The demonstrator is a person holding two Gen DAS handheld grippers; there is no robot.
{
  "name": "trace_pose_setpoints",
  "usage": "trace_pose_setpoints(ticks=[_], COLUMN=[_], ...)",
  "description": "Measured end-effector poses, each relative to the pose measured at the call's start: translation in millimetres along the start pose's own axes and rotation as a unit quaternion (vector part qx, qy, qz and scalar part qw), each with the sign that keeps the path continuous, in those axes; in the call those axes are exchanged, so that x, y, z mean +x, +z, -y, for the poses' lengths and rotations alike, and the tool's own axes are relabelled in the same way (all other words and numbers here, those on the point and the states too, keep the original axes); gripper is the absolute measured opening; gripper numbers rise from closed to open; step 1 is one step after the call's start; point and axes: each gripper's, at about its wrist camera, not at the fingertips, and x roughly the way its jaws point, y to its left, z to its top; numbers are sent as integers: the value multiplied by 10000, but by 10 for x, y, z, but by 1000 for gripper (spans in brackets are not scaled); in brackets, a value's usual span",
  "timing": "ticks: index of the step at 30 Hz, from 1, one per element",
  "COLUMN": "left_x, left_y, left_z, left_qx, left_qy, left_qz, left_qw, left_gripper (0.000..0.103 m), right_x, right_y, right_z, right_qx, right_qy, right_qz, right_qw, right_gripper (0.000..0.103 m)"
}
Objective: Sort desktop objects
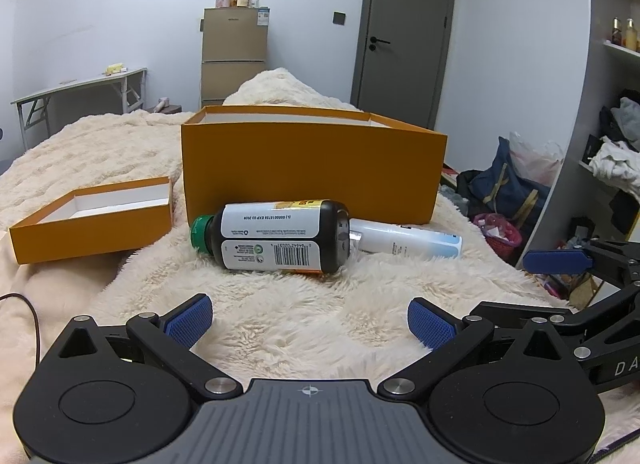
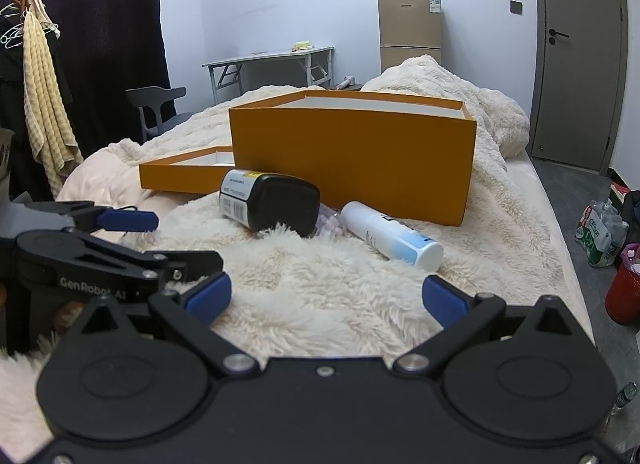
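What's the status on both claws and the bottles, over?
Left claw open, empty. Right claw open, empty. Dark bottle and white bottle lying on the blanket before the orange box. Nothing blocking.

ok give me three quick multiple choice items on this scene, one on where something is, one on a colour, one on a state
1. Where does the dark bottle lie?
A. inside the big orange box
B. on the blanket in front of the big orange box
C. in the shallow lid

2. What colour is the dark bottle's cap?
A. green
B. red
C. white

3. How do the left tongs stand?
A. shut on the white bottle
B. shut on nothing
C. open, holding nothing

Key: 1 B, it lies on its side on the fluffy blanket beside the white bottle; 2 A, the green cap points toward the shallow lid; 3 C, the blue pads are wide apart over bare blanket.
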Motion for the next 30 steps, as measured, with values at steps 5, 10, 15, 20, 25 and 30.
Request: trace_pose_setpoints(ticks=[5,10,15,20,25,30], left_x=[0,-1,1,3,-5,-12], left_y=[-2,-2,-1,-1,-4,2], left_z=[5,11,18,19,21,21], left_qx=[3,9,19,16,19,13], left_qy=[-3,-13,-24,-28,-32,-40], left_qz=[-8,-23,-39,-41,-47,-50], left_qw=[10000,10000,10000,10000,10000,10000], left_gripper=[103,103,103,103,103,103], right_x=[2,8,13,9,8,8], right_y=[0,-4,-6,-6,-2,1], right_z=[-3,-8,-13,4,11,17], right_qx=[-3,-15,-18,-15,-8,-1], right_qy=[-3,-5,-1,-1,2,5], right_qz=[-1,0,-3,0,4,9], right_qw=[10000,10000,10000,10000,10000,10000], right_gripper=[103,103,103,103,103,103])
